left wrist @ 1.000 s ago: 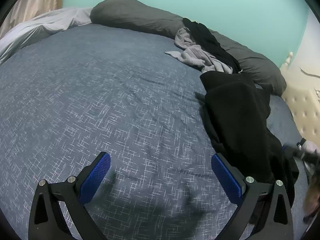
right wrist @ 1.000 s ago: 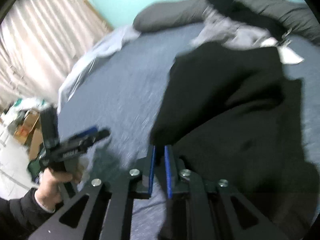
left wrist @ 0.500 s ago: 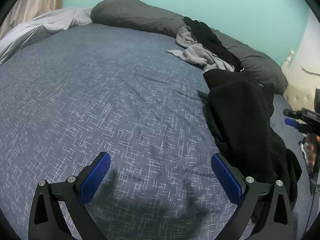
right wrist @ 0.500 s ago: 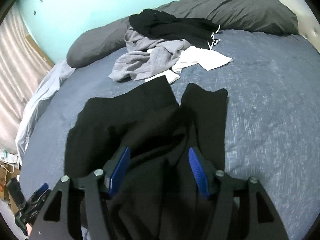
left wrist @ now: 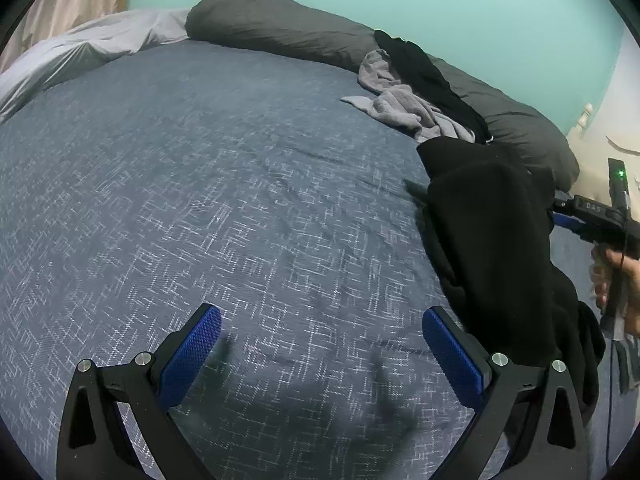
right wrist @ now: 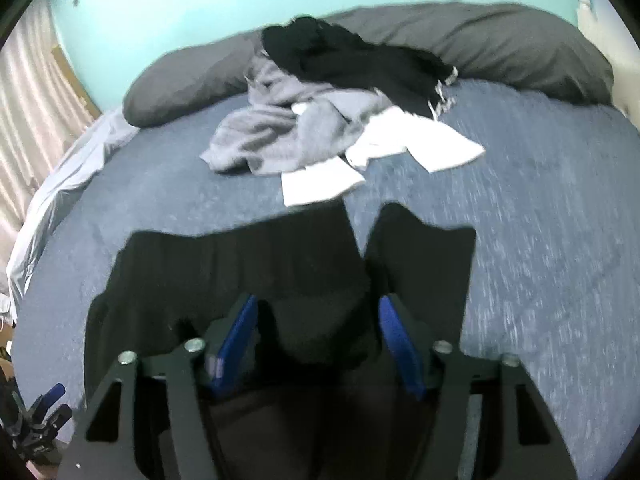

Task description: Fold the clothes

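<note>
A bed covered with a blue patterned sheet (left wrist: pixel 224 184) carries everything here. The left gripper (left wrist: pixel 320 344) hangs over a bare stretch of that sheet near the bed's front edge, its blue-padded fingers (left wrist: pixel 192 356) spread wide with nothing between them.

The black garment (right wrist: pixel 248 280) lies spread on the sheet toward the right side of the bed as the left wrist camera sees it, its lower part running toward the front edge. The right gripper (right wrist: pixel 318 344) sits directly above this garment. Its jaws have just been closing a little and now stand about half apart; a raised fold of the black cloth sits between the blue pads (right wrist: pixel 236 340), but the picture is soft with blur, so the pads appear not to press on it and I would not call it a grip. From the left wrist camera the right gripper shows at the right border beside the garment, carried by a hand (left wrist: pixel 618 292).

Toward the head of the bed a loose heap rests against the long dark grey pillow (right wrist: pixel 520 48): a grey garment (right wrist: pixel 280 136), another black piece (right wrist: pixel 352 60) draped over it and onto the pillow, and a white garment (right wrist: pixel 400 144) spread flat just in front of them. The white piece lies near the far edge of the black garment, apart from it. A pale grey sheet (left wrist: pixel 92 44) is bunched along the bed's far left corner.
</note>
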A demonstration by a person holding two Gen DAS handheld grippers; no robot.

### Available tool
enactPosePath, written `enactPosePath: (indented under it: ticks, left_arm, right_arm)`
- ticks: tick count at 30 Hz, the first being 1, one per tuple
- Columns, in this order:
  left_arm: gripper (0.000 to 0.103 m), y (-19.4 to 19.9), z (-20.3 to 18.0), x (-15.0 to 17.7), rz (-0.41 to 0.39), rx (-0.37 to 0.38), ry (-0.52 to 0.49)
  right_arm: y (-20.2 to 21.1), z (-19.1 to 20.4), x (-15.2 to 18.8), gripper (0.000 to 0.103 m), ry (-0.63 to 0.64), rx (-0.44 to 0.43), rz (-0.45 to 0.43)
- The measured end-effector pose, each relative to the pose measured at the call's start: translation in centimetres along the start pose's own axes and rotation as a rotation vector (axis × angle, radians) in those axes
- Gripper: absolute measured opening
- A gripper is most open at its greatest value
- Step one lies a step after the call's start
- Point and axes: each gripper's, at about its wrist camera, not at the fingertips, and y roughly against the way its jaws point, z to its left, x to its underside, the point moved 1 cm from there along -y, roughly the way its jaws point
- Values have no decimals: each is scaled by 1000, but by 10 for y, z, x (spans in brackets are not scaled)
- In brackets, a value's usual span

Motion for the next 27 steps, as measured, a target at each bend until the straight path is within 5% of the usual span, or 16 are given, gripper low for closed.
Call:
enactPosePath:
  ticks: [5,8,19,27]
  left_arm:
    - [103,-3,1,-1,8,2,6]
    - [103,-3,1,-1,9,8,11]
    - [103,27,4,-3,-34,24,22]
    - [103,77,35,-4,-104,12,63]
  right_arm:
    - [0,7,0,19,49,-29,-20]
    - [9,16,3,11,71,-52,-37]
    - [95,97,25,7,170,-276,-153]
    - [121,188,70,7,235,-463,-86]
